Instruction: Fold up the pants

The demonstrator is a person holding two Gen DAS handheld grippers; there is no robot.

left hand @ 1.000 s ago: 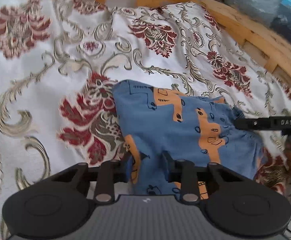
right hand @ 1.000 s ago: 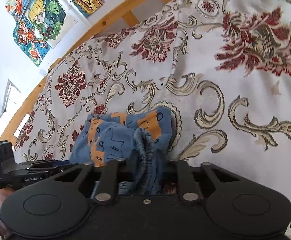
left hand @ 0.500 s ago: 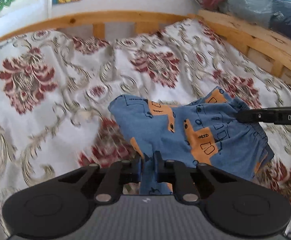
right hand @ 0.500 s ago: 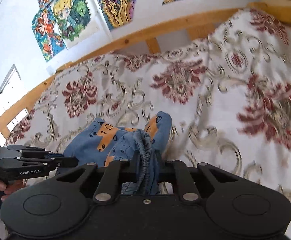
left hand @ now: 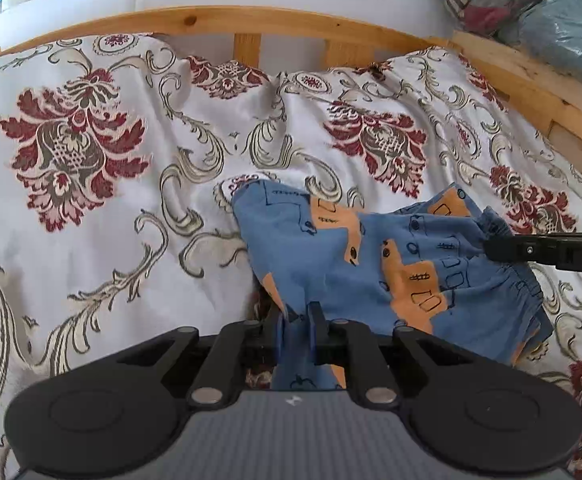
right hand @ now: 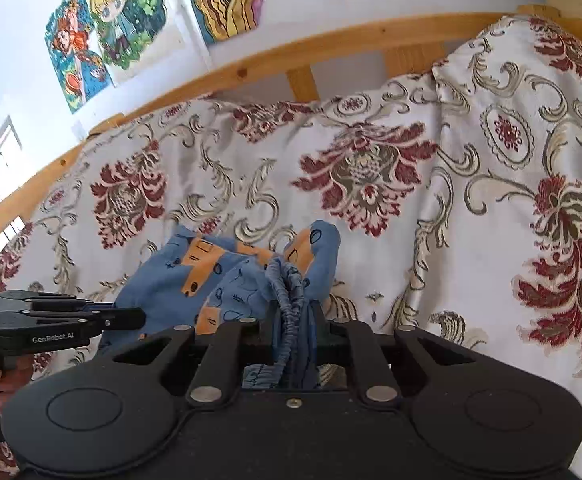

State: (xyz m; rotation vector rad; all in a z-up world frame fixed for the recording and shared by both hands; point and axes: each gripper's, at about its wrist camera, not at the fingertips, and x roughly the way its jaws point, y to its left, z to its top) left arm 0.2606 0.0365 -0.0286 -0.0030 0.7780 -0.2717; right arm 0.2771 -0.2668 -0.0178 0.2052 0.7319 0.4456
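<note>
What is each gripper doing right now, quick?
Left gripper: closed on the pants.
Right gripper: closed on the pants' bunched waistband.

One pants (left hand: 391,264), two grippers (left hand: 297,320) (right hand: 293,324)

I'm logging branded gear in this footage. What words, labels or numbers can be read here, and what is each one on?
"GenRobot.AI": white lettering on the side of the left gripper, seen from the right wrist view.
"DAS": white letters on the right gripper, cut off by the edge of the left wrist view, so likely incomplete.
The wall posters show cartoon drawings; no readable text.
The pants carry prints only, no words.
</note>
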